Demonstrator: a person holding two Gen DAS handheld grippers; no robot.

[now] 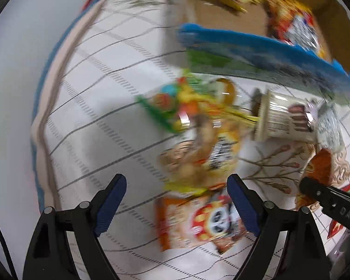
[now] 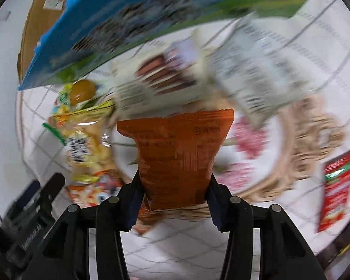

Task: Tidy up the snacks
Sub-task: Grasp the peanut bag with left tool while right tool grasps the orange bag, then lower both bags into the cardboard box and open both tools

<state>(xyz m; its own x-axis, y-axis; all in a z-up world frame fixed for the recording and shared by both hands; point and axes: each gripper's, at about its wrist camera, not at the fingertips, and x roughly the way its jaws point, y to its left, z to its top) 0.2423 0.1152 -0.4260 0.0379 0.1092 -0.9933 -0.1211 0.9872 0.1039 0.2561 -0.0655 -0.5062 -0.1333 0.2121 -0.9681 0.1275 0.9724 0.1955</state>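
Several snack packs lie loose on the checked cloth covering the surface, so the sorting looks only partly done. A cardboard box at the far side already holds at least two bright packets, while a large blue bag leans across its near edge. Left on the cloth are a yellow chip bag, an orange panda-print packet, a small pale tub on its side, a green-edged candy bag and a red packet off to one side.

The right tool is clenched on the lower end of an orange packet, its blue pads pressing the foil from both sides; the packet stands up in front of the camera, above the cloth, near the tub. Judging by that, it seems ready to be carried to the box.

The left tool stands wide apart and holds nothing. It points down over the panda-print packet, which sits between its fingers in view, though blur hides whether either pad touches it.
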